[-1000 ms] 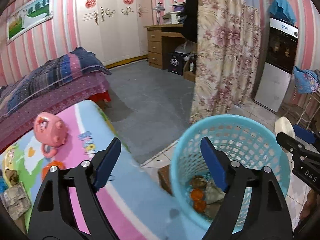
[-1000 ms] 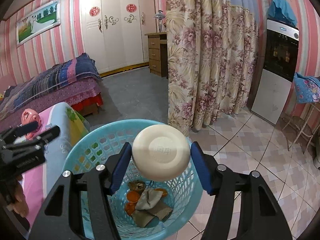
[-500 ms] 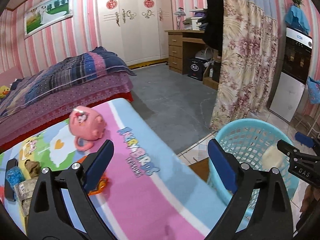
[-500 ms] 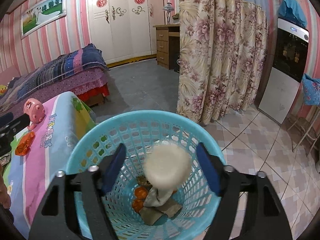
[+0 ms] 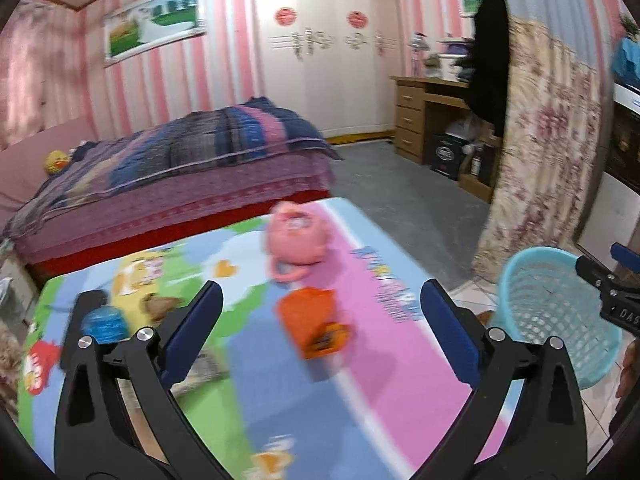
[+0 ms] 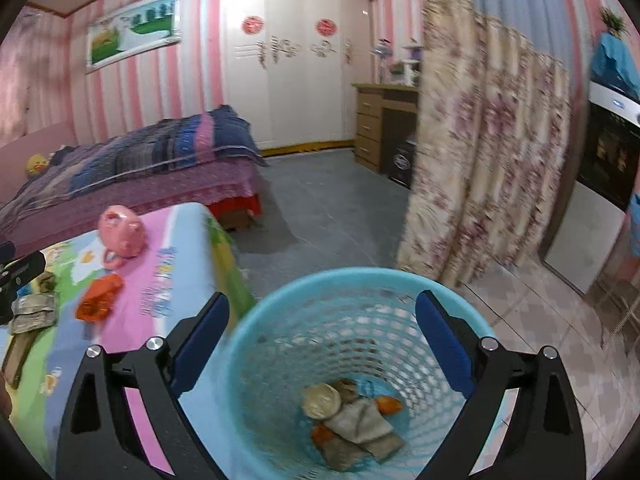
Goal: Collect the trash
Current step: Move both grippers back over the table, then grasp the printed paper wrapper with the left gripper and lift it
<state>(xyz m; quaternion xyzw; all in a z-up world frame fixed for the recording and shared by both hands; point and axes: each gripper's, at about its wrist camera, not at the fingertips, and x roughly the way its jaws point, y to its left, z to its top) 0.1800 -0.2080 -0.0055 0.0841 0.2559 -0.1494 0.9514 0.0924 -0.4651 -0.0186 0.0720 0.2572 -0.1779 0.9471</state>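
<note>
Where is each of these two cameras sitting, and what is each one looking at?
Left wrist: sits on the left gripper, open, facing the colourful mat with an orange wrapper; the right gripper's tip shows at the edge.
Right wrist: sits on the right gripper, open, looking down into the blue basket.
Both views show basket, mat, wrapper, pink toy and bed.

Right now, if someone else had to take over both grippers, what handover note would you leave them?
Left gripper: jaws have just opened wide, nothing between them, above the orange wrapper on the colourful table cover.
Right gripper: jaws have just been opening, empty, over the blue basket.
Done: the white round lid lies in the basket with other scraps.
Left: the orange wrapper, a blue ball-like piece and crumpled paper on the table. The pink mug looks like no trash.
</note>
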